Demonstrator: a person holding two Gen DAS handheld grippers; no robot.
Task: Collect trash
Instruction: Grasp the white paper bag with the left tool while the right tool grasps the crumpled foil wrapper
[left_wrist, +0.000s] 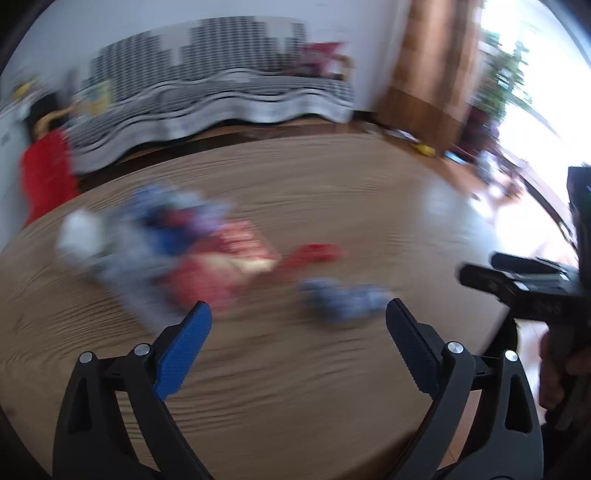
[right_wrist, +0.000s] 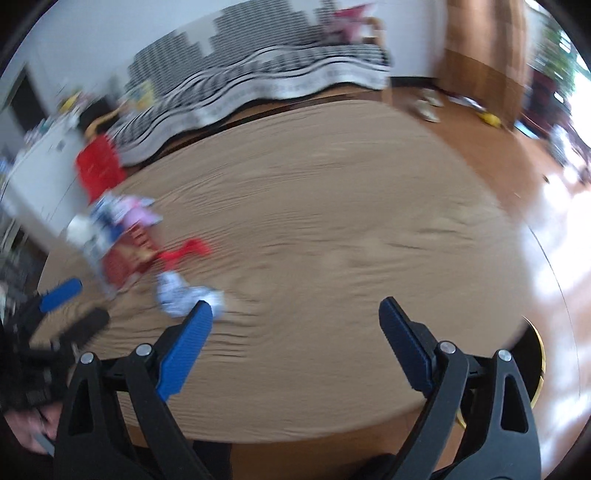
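Everything is blurred by motion. On the round wooden table (left_wrist: 332, 184) lies a heap of wrappers (left_wrist: 177, 251) in blue, white, red and pink. A small red wrapper (left_wrist: 314, 253) and a crumpled blue-and-white wrapper (left_wrist: 343, 297) lie apart to its right. My left gripper (left_wrist: 298, 308) hangs open above the table's near side, with nothing between its fingers. My right gripper (right_wrist: 295, 306) is open and empty too, over bare wood. The heap (right_wrist: 118, 236), red wrapper (right_wrist: 188, 249) and blue-and-white wrapper (right_wrist: 181, 295) lie to its left. Each gripper shows in the other's view (left_wrist: 476, 267) (right_wrist: 74, 306).
Behind the table stands a striped sofa (left_wrist: 221, 96), with a red object (left_wrist: 46, 173) at its left end. At the right are a wooden door (left_wrist: 424, 74) and a bright window (left_wrist: 524, 92). A black round thing with a gold rim (right_wrist: 535, 369) sits below the table's near right edge.
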